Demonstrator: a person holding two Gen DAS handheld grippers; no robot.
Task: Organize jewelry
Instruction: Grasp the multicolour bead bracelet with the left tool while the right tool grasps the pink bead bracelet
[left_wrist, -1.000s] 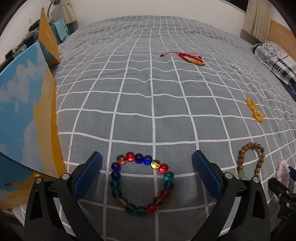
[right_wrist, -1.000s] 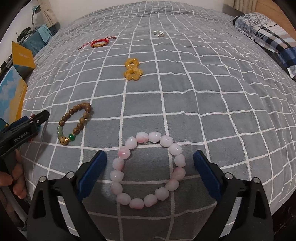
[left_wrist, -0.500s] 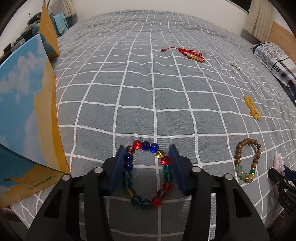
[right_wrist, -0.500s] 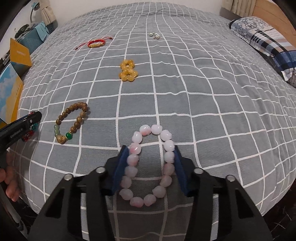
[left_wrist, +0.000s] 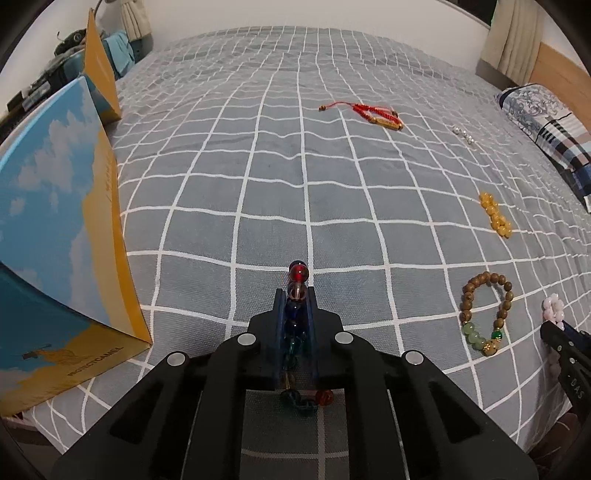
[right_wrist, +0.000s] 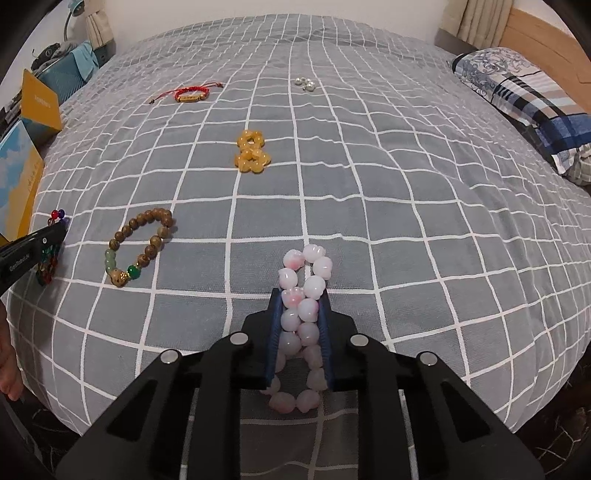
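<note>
Both bracelets now squeezed flat between closed fingers

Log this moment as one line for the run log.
left gripper: shut on colored bracelet | right gripper: just closing on pink bracelet | wooden bracelet: untouched

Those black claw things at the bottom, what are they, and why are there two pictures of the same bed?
They are two grabbers, one in each of a person's hands, each carrying its own camera. The left gripper has just been closing and now pinches the colourful bead bracelet. The right gripper has just been closing on the pink bracelet. Lying free on the grey checked bedspread are a wooden bead bracelet, yellow beads, a red cord bracelet and small silver pieces.
</note>
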